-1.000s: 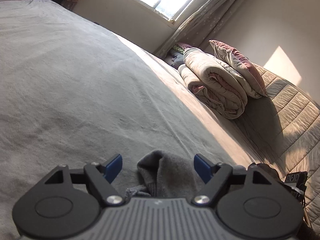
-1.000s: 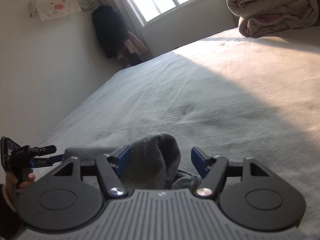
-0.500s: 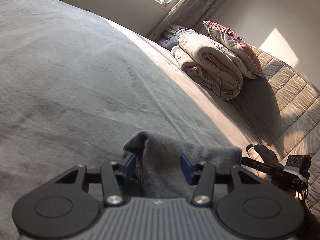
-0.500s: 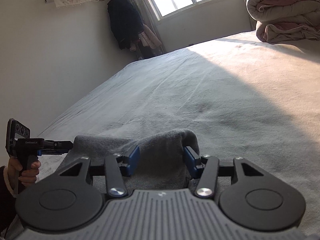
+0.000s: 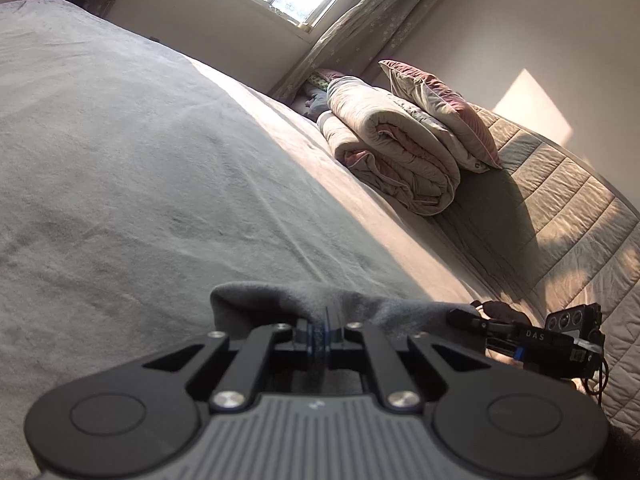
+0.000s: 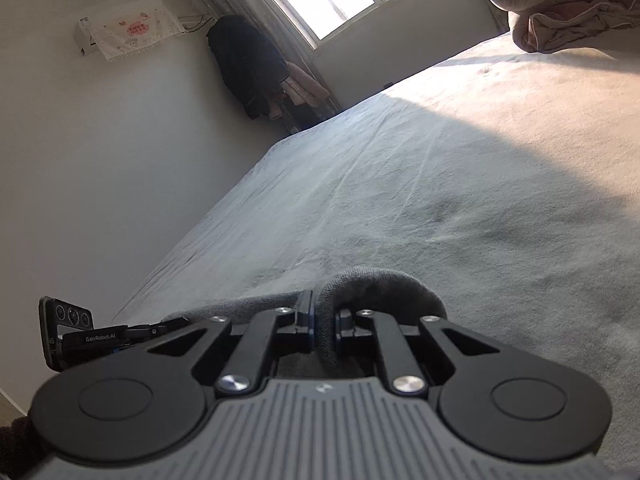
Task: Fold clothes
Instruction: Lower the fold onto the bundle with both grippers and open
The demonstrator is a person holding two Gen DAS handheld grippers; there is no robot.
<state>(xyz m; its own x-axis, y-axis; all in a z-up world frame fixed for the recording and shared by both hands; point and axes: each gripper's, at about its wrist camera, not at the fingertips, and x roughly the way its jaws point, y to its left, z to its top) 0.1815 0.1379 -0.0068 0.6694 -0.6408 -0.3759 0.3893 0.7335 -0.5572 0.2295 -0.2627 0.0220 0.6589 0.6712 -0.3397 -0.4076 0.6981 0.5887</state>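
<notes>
Grey garment point(image 5: 256, 300), one, is pinched by two claws: left point(image 5: 320, 334) clamped, right point(image 6: 324, 330) closing.

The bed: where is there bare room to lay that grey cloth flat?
The wide sheet ahead of both tongs, from the grey cloth up to the window wall, lies bare. It is crowded at the headboard end, where the rolled quilt and pillow sit.

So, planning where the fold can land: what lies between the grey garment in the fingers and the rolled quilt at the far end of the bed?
Only bare bedsheet between the grey garment and the rolled quilt; both wrist views show this.
</notes>
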